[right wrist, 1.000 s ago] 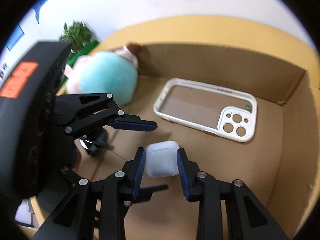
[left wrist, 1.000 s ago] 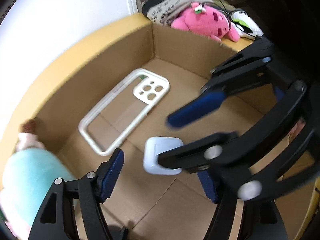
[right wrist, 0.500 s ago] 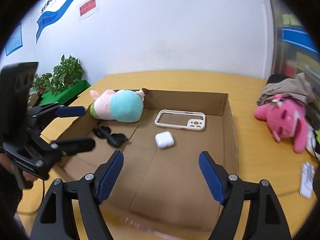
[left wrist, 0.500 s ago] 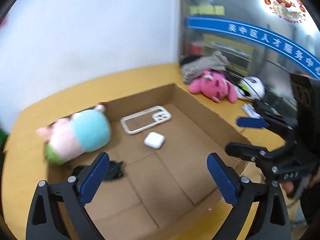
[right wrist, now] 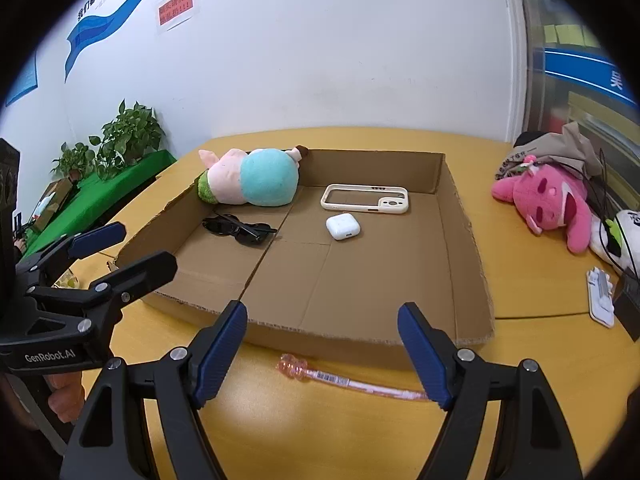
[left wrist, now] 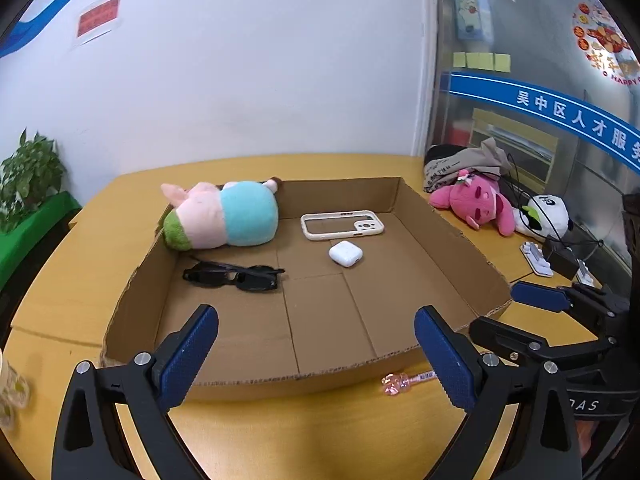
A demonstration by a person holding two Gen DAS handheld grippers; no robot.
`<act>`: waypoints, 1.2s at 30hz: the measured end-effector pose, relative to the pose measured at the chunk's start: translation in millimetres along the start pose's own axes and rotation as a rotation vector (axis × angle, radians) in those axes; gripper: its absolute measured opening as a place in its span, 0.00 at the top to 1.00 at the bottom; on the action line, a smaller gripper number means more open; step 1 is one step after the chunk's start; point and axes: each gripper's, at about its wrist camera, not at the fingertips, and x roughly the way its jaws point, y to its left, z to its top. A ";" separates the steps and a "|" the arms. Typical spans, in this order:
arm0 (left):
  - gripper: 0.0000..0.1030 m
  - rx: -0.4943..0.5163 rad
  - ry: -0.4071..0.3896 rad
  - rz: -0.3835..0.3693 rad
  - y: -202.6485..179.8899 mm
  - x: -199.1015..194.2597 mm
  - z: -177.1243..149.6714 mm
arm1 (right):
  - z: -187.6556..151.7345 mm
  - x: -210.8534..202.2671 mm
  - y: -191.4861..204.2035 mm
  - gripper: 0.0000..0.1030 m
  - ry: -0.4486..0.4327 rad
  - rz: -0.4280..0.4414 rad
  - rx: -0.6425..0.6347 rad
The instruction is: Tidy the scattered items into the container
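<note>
A shallow cardboard box (left wrist: 280, 384) (right wrist: 460, 240) lies on the yellow table. Inside it are a pink and teal plush (left wrist: 240, 220) (right wrist: 260, 180), black sunglasses (left wrist: 240, 276) (right wrist: 240, 230), a white phone case (left wrist: 366, 227) (right wrist: 394, 205) and a white earbud case (left wrist: 346, 253) (right wrist: 342, 227). A pink pen (left wrist: 404, 381) (right wrist: 344, 380) rests on the table just in front of the box. My left gripper (left wrist: 316, 344) (right wrist: 132, 248) hovers open over the box's near edge, empty. My right gripper (right wrist: 320, 332) (left wrist: 500, 312) is open and empty over the box's near right corner.
To the right of the box lie a pink plush (right wrist: 548, 204), a panda plush (left wrist: 548, 212), grey clothing (left wrist: 468, 164) and a small white item (right wrist: 600, 296) with cables. Potted plants (right wrist: 128, 136) stand at the far left. A white wall runs behind the table.
The right gripper let go of the earbud case, which now lies in the box. Both grippers drew back out of the box, rose and opened wider.
</note>
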 end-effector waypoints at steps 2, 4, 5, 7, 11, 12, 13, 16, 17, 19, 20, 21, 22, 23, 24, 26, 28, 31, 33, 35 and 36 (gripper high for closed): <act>0.03 -0.001 0.007 0.005 -1.5 -1.5 -4.3 | -3.6 -2.5 0.3 0.25 -0.002 -0.007 0.001; 0.03 -0.021 0.018 0.004 -1.9 -2.8 -8.7 | -6.3 -3.9 0.9 0.25 0.000 -0.012 -0.005; 0.03 -0.035 0.020 0.006 -1.8 -3.4 -10.7 | -7.8 -4.6 1.0 0.25 0.001 -0.014 -0.006; 0.03 -0.049 0.027 0.008 -1.6 -4.1 -13.4 | -10.6 -5.6 0.5 0.25 0.003 -0.015 -0.005; 0.03 -0.068 0.052 0.004 -2.2 -3.0 -15.9 | -15.4 -5.5 -4.3 0.25 0.013 -0.016 0.010; 0.03 -0.074 0.056 0.005 -2.3 -3.7 -15.9 | -16.5 -5.5 -5.0 0.25 0.016 -0.019 0.011; 0.03 -0.083 0.061 0.004 -2.5 -4.6 -15.7 | -17.5 -5.5 -5.6 0.25 0.019 -0.021 0.011; 0.03 -0.115 0.098 0.007 -4.4 -8.2 -13.9 | -20.3 -4.9 -7.4 0.25 0.026 -0.030 0.007; 0.03 -0.126 0.113 0.019 -5.8 -11.2 -12.7 | -21.0 -4.3 -8.4 0.25 0.028 -0.033 0.009; 0.02 -0.155 0.139 0.051 -9.1 -20.4 -10.1 | -22.0 -3.0 -11.4 0.25 0.033 -0.038 0.016; 0.01 -0.165 0.148 0.059 -12.2 -26.1 -9.2 | -22.4 -2.5 -12.6 0.25 0.034 -0.041 0.017; 0.00 -0.163 0.153 0.068 -18.8 -33.9 -8.3 | -22.9 -2.0 -13.7 0.25 0.034 -0.042 0.016; 0.00 -0.144 0.159 0.082 -28.5 -42.9 -6.6 | -23.3 -0.8 -14.9 0.25 0.036 -0.044 0.014; 0.00 -0.128 0.162 0.085 -34.9 -48.2 -5.5 | -23.6 0.6 -16.3 0.25 0.041 -0.048 0.015; 0.00 -0.106 0.167 0.077 -43.9 -55.6 -4.2 | -24.1 1.6 -17.5 0.25 0.044 -0.050 0.016; 0.00 -0.091 0.178 0.047 -55.1 -66.2 -0.9 | -25.1 4.1 -19.4 0.25 0.049 -0.051 0.013; 0.00 -0.100 0.167 0.014 -60.8 -77.5 3.7 | -26.5 7.7 -20.5 0.25 0.058 -0.055 0.007; 0.00 -0.119 0.146 0.002 -59.1 -84.4 9.9 | -28.2 11.8 -22.4 0.25 0.066 -0.052 0.003; 0.00 -0.143 0.140 0.031 -53.2 -81.0 11.8 | -29.1 14.0 -23.4 0.25 0.071 -0.049 0.003; 0.00 -0.157 0.148 0.039 -48.7 -77.5 12.3 | -29.1 16.5 -24.2 0.25 0.077 -0.051 -0.002; 0.00 -0.160 0.148 0.045 -46.7 -76.4 12.6 | -29.1 16.9 -25.0 0.25 0.075 -0.051 0.000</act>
